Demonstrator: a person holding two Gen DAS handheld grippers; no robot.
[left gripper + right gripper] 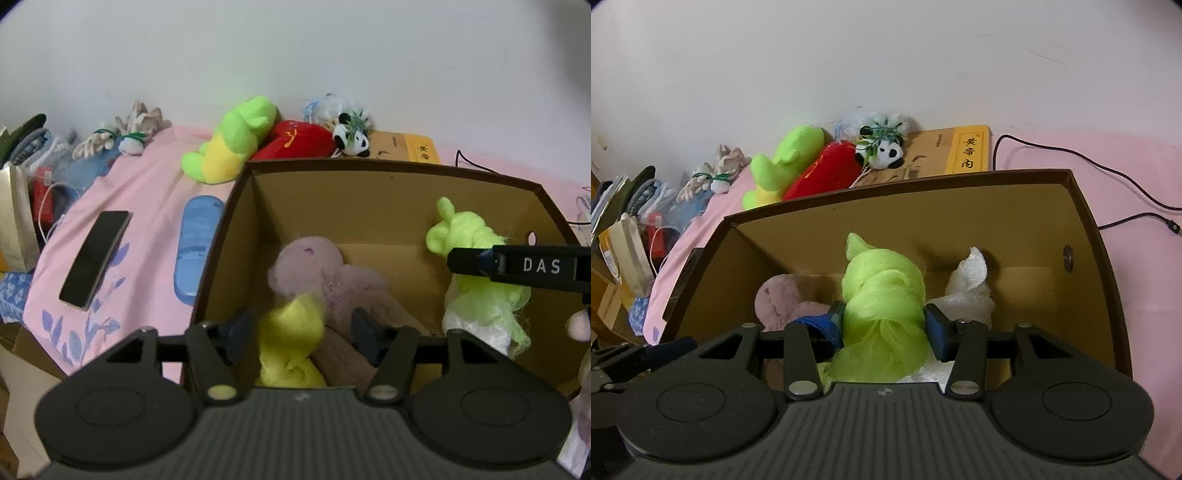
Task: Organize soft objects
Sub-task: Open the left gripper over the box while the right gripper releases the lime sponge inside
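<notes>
A brown cardboard box [369,168] [905,181] stands on the pink bed. Inside lie a mauve plush [314,266] [779,299], a yellow yarn bundle [291,332] and a white fluffy piece [971,288]. My left gripper [301,332] hangs open over the box, its fingers either side of the yellow bundle without clamping it. My right gripper [884,325] is shut on a lime green yarn bundle [882,295] [476,273] inside the box; its finger [517,266] shows in the left wrist view.
Behind the box lie a green and yellow plush [232,140] [783,162], a red plush [299,140] [827,170], a small panda [352,136] [886,151] and a yellow book [967,151]. A phone [96,258] and blue slipper [195,247] lie left. A black cable [1108,177] runs right.
</notes>
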